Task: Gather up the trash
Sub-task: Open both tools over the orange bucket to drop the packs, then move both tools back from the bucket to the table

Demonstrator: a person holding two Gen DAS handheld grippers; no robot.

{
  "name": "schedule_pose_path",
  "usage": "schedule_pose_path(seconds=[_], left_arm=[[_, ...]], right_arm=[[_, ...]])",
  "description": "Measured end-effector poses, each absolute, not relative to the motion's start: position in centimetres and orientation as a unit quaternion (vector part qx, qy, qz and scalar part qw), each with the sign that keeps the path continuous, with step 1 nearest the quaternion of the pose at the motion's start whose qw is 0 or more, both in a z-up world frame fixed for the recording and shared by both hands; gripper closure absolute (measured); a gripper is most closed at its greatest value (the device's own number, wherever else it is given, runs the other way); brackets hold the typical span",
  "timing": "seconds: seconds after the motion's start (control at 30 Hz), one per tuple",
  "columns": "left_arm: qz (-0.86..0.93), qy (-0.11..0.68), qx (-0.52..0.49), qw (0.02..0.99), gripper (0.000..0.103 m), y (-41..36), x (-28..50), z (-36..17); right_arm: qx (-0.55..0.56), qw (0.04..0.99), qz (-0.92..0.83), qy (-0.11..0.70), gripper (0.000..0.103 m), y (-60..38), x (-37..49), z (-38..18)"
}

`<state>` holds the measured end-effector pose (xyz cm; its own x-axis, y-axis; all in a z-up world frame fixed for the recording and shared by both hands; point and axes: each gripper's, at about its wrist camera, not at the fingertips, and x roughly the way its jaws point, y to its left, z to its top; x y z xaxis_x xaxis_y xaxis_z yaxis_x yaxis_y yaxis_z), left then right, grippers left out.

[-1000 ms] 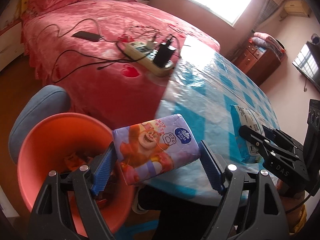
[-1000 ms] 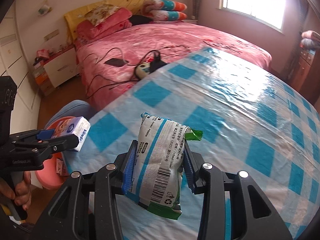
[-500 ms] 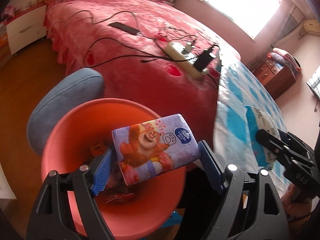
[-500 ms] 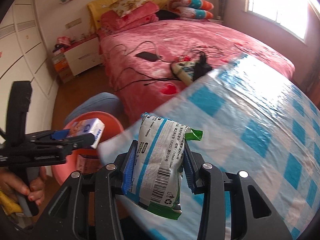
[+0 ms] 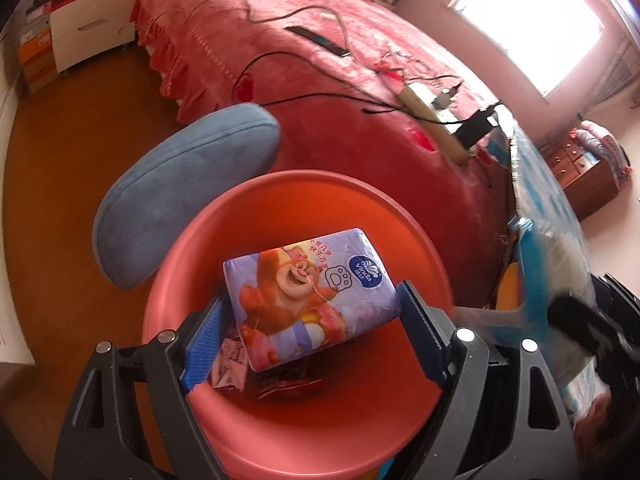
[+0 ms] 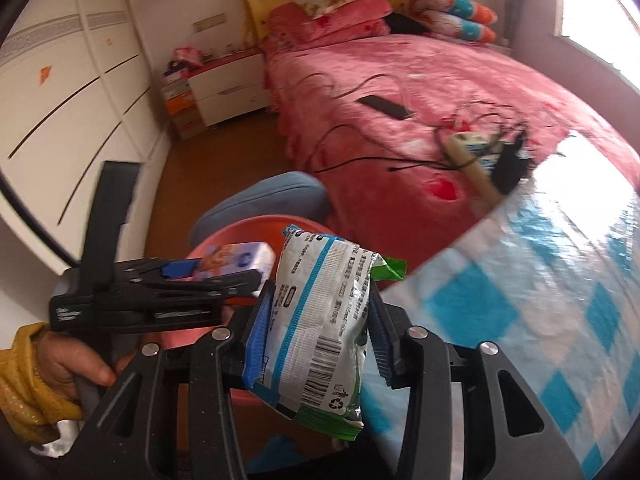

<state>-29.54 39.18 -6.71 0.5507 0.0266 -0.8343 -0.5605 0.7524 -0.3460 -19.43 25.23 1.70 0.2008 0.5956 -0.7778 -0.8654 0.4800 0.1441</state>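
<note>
A purple tissue pack [image 5: 304, 280] with a cartoon bear hangs over the inside of the orange-red bin [image 5: 320, 178], and my left gripper [image 5: 310, 304] is shut on it. The right wrist view shows that left gripper [image 6: 228, 268] from the side above the bin [image 6: 240, 232]. My right gripper [image 6: 320, 296] has a white, blue and green snack bag [image 6: 316, 320] between its pads just right of the bin. Its jaws are opening, and the bag still hangs between them. In the left wrist view the right gripper [image 5: 580, 308] is a blur at the right.
Crumpled wrappers [image 5: 228, 364] lie in the bin. A blue cushioned stool [image 5: 180, 184] stands behind it, then the pink bed with a power strip [image 5: 432, 108], cables and a phone [image 5: 316, 40]. The blue-checked table [image 6: 540, 300] is on the right. A yellow-sleeved hand [image 6: 76, 364] holds the left gripper.
Both grippers have swung left off the table toward the bin, and the tissue pack is now over its inside. The right jaws have spread a little and the snack bag looks fuller.
</note>
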Motion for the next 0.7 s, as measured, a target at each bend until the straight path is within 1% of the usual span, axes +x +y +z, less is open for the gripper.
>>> schedule_pose_path(seconds=[0.03,0.07,0.13,0.17,0.37,0.5,0.7], left_arm=[[0.183,0.442,-0.305,0.823,0.021,39.4,-29.7,-6.9],[0.187,0.442,-0.307,0.822,0.020,39.7,-29.8,-6.9],[0.196,0.436,-0.310,0.822,0.019,40.1,-30.2,-6.8],[0.199,0.434,-0.309,0.822,0.017,40.2,-30.4,-6.7],[0.208,0.429,-0.286,0.831,0.016,39.7,-30.0,-6.0],[0.216,0.419,-0.249,0.846,0.010,38.5,-29.4,-4.8],[0.214,0.406,-0.210,0.863,0.007,37.0,-28.3,-3.3]], right_arm=[[-0.163,0.755,0.487,0.408,0.037,25.5,-19.7,1.7],[-0.160,0.754,0.493,0.403,0.027,25.5,-19.9,1.7],[-0.154,0.757,0.496,0.397,0.018,25.2,-20.1,1.9],[-0.150,0.760,0.493,0.396,0.016,24.9,-19.9,2.0],[-0.125,0.789,0.460,0.389,0.012,22.5,-18.3,2.9],[-0.110,0.802,0.439,0.391,0.012,20.7,-17.1,3.0],[-0.108,0.827,0.404,0.377,0.010,18.1,-16.1,3.2]])
